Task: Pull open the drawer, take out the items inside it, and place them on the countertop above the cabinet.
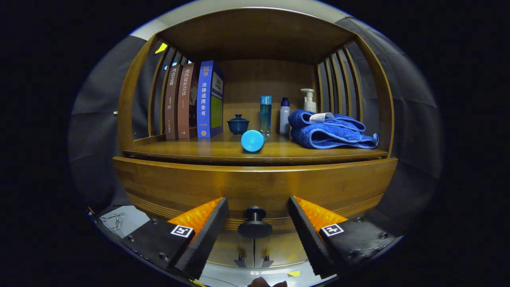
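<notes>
The wooden countertop (191, 149) carried three upright books (195, 101) left of a lidded blue cup (238, 124). Just right of the cup lay a blue cylinder (252, 140), then two bottles (275, 114), a pump bottle (308, 100) and a folded blue towel (330, 131).

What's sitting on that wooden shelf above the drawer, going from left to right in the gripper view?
Three upright books → small dark blue lidded cup → light blue bottle lying on its side → tall clear blue bottle → white bottle with blue cap → folded blue towel. Below, the open gripper flanks the drawer knob.
</notes>
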{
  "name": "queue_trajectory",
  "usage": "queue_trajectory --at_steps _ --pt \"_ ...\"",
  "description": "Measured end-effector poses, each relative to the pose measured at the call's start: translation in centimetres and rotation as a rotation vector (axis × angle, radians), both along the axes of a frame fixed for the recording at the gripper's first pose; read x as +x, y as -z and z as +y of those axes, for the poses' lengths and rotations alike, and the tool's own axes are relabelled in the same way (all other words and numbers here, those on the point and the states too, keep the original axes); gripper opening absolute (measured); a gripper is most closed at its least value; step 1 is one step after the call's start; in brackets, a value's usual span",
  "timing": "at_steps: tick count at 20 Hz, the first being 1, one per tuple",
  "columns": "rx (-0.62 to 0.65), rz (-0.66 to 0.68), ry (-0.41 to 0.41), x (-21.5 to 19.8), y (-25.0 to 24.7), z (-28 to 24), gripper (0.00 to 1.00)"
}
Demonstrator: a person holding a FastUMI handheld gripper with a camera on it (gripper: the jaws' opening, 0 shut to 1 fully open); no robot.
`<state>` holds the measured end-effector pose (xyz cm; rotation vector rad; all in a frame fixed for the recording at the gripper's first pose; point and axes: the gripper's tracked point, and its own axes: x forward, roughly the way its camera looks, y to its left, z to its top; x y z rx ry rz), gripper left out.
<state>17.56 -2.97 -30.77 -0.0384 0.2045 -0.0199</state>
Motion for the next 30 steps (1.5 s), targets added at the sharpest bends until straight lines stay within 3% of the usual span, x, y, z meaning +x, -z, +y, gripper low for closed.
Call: queue_trajectory --at_steps 11,19,30 --pt "-0.009 0.026 0.033 0.9 -0.5 -0.4 1.0" --pt "0.005 -0.081 0.004 -2.0 -10.6 1.5 1.0" --pt "0.023 -0.185 -0.039 -10.8 -25.5 4.0 1.0"
